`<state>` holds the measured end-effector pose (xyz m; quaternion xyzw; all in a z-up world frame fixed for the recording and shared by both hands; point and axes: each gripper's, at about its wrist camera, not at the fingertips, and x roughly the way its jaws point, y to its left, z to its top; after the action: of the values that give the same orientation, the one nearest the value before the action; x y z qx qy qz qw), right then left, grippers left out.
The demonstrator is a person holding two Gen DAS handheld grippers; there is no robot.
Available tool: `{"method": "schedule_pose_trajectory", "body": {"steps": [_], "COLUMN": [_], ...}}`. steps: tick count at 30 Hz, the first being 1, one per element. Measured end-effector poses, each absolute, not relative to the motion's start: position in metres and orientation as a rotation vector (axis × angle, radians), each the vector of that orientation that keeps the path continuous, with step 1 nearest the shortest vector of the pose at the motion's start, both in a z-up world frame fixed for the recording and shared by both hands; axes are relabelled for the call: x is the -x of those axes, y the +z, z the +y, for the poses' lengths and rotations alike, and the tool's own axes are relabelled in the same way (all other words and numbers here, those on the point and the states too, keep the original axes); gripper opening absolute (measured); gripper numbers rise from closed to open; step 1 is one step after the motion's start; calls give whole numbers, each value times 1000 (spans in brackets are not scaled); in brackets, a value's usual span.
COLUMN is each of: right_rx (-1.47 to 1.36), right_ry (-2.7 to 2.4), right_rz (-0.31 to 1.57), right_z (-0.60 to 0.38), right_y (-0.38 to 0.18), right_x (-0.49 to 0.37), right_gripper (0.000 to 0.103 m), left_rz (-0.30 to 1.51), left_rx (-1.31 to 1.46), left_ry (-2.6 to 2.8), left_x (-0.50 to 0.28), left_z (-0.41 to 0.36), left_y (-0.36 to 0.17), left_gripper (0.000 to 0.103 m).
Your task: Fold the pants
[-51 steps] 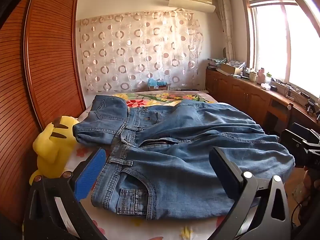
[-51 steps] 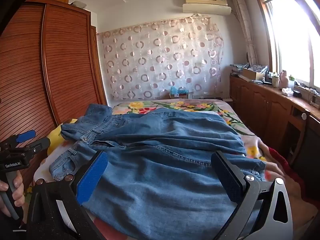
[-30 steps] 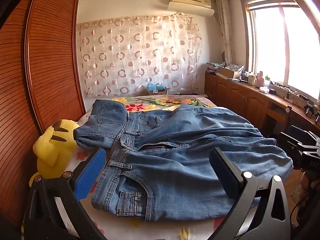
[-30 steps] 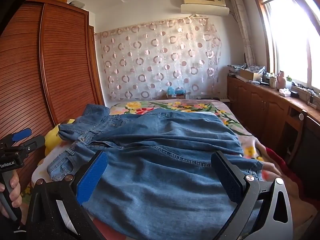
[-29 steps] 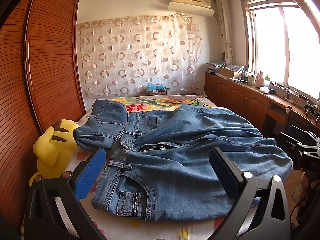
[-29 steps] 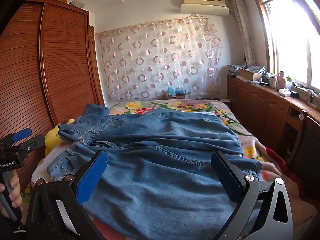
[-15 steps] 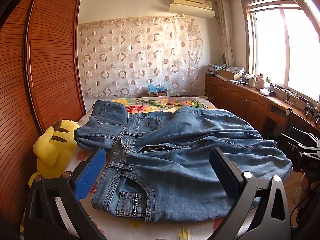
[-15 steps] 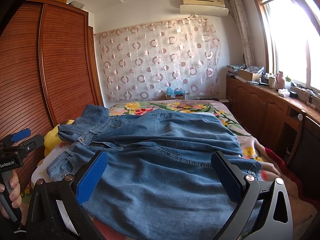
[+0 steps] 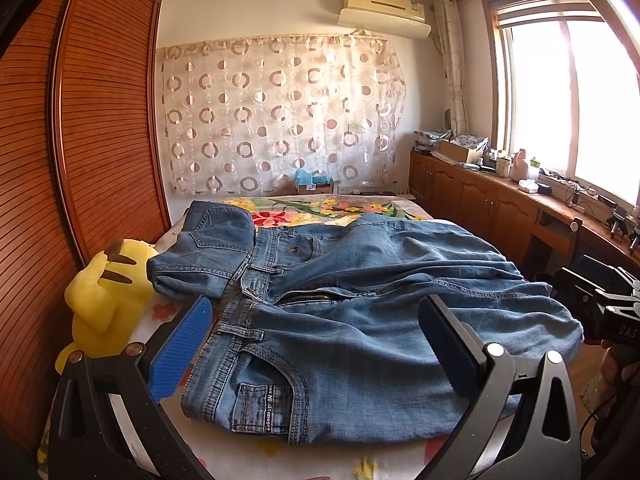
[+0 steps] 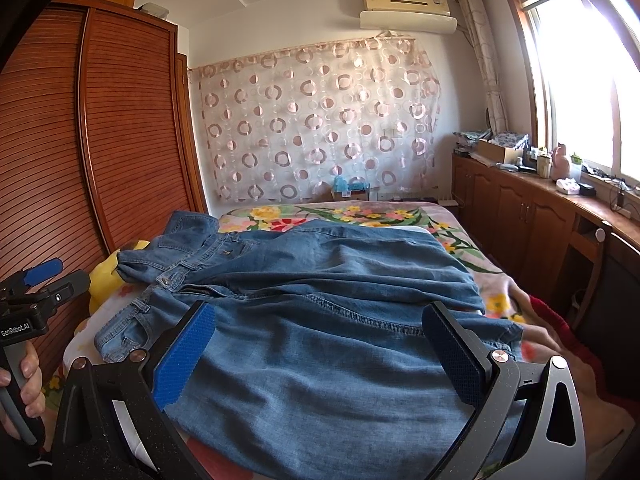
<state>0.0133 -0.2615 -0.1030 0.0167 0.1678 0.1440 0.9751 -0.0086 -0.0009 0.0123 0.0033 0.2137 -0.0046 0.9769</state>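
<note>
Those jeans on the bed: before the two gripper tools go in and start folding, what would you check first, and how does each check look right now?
1. Left gripper open, fingers empty: ok.
2. Right gripper open, fingers empty: ok.
3. Jeans lying on the bed, none hanging off: cannot tell; the leg ends reach the right edge.
4. Denim smooth enough to fold: not ok; wrinkles run across the legs, and one part near the waistband is flipped over.
5. Zipper closed: not ok; the fly gapes open.
6. Yellow plush toy clear of the jeans: ok; it sits beside the waistband, by the wardrobe.
</note>
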Motion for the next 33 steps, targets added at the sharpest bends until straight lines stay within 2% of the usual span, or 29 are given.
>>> {"method": "schedule_pose_trajectory", "body": {"steps": [33], "right_rx": [-33], "right_ry": [290], "right_rz": [335], "right_z": [-260], "right_y": [-104], "right_x": [-11], "right_gripper": [103], "left_rz": [426], "left_rx": [-1], "left_ry": [-11], "left_x": [11], "left_z": [2], "left_y": [12], "left_gripper": [103]}}
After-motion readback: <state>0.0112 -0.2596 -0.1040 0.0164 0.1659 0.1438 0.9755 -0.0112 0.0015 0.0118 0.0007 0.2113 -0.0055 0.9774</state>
